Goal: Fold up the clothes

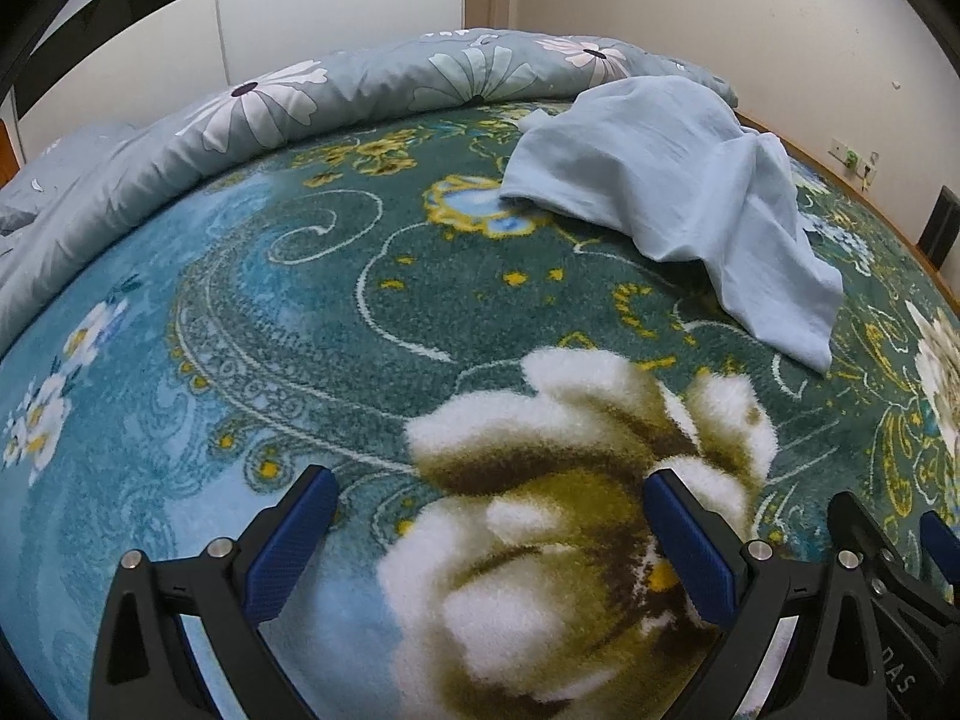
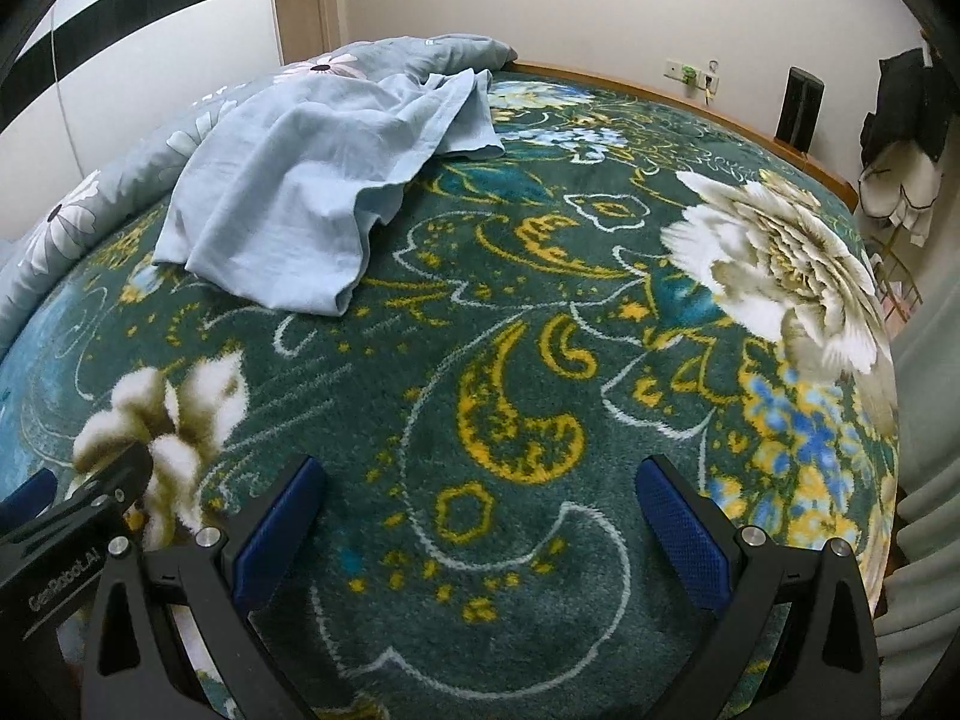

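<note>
On the bed, a green floral blanket [image 2: 480, 360] carries one pale blue garment [image 2: 312, 192], crumpled and unfolded at the far side against one rolled quilt [image 1: 372, 84], while the left gripper [image 1: 489, 501] and right gripper [image 2: 480, 486] both hover spread wide, holding nothing.

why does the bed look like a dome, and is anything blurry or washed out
Left wrist view: fisheye bulges the green floral plush blanket; the crumpled light blue garment is sharp, corners vignetted black. Right wrist view: same bulge bends the wooden bed edge; even indoor light, soft shadows, no glare; open right gripper is sharp.
</note>
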A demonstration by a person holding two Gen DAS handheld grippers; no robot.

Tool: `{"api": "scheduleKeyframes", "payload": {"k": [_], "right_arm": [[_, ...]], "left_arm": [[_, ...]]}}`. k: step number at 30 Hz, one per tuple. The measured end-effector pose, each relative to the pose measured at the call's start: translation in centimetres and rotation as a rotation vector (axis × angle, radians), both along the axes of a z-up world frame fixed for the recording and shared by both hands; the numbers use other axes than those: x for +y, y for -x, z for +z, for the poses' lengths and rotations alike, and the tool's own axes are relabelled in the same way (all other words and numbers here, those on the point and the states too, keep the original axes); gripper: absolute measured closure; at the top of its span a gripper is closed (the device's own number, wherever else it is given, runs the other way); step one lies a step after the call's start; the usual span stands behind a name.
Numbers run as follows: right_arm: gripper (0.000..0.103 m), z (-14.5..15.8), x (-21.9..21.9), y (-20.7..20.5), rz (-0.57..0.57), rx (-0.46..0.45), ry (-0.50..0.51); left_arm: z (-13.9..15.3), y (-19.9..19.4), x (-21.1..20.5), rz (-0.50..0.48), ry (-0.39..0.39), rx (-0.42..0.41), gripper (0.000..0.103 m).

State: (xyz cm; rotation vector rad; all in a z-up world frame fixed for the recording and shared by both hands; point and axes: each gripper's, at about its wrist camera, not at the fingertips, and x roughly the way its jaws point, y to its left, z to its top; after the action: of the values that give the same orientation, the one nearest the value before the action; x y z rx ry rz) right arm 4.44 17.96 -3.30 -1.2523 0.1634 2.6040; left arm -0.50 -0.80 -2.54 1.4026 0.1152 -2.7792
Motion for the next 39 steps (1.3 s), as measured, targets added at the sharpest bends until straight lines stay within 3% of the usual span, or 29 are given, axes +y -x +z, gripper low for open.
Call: {"api": "scheduleKeyframes", "payload": {"k": [16, 39], "right_arm": [[0.000, 0.08, -0.21, -0.01, -0.003, -0.005, -0.014], [0.000, 0.23, -0.13, -0.05, -0.008, 0.011, 0.002]], "left_arm": [[-0.15, -0.18, 0.00, 0.004, 0.012, 0.005, 0.000], [0.68, -0.55, -0.35, -0.004, -0.041, 0.024, 0.000]]}}
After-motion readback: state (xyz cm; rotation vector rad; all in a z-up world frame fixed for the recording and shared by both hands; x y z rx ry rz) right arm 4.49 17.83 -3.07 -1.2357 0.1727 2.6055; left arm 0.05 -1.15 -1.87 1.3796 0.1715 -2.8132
